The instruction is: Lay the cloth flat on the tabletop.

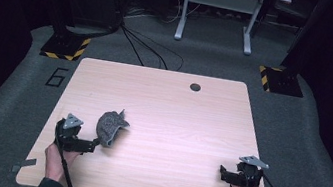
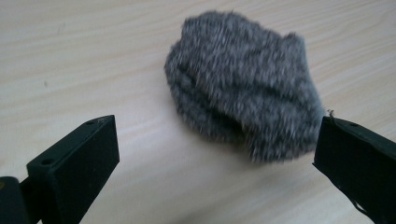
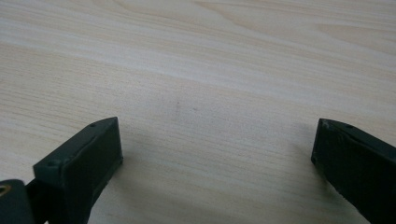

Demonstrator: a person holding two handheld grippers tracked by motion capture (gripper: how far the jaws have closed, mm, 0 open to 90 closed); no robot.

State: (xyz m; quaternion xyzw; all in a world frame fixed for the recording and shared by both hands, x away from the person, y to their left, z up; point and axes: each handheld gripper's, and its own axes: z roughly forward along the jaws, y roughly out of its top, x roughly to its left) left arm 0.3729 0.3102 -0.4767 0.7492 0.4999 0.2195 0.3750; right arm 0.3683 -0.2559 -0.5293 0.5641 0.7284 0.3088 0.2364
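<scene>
A light wood-grain counter with rounded corners is seen from the high view, set on grey carpet. A round cable port is cut near its far edge. A grey fuzzy cloth bundle is located on the near-left part of the counter, crumpled into a rounded heap. The left hand-held gripper is held just beside the bundle, on its near side; in the left gripper view its jaws are spread wide apart, and the bundle is seen ahead of them, close to the one at the right of that view. The right hand-held gripper is held over the near-right corner, well apart from the bundle, its jaws likewise spread over bare wood. Beyond the counter, black cables, two yellow-and-black striped post bases and a grey metal frame are seen in a dark room. A figure 6 is marked on the carpet.
</scene>
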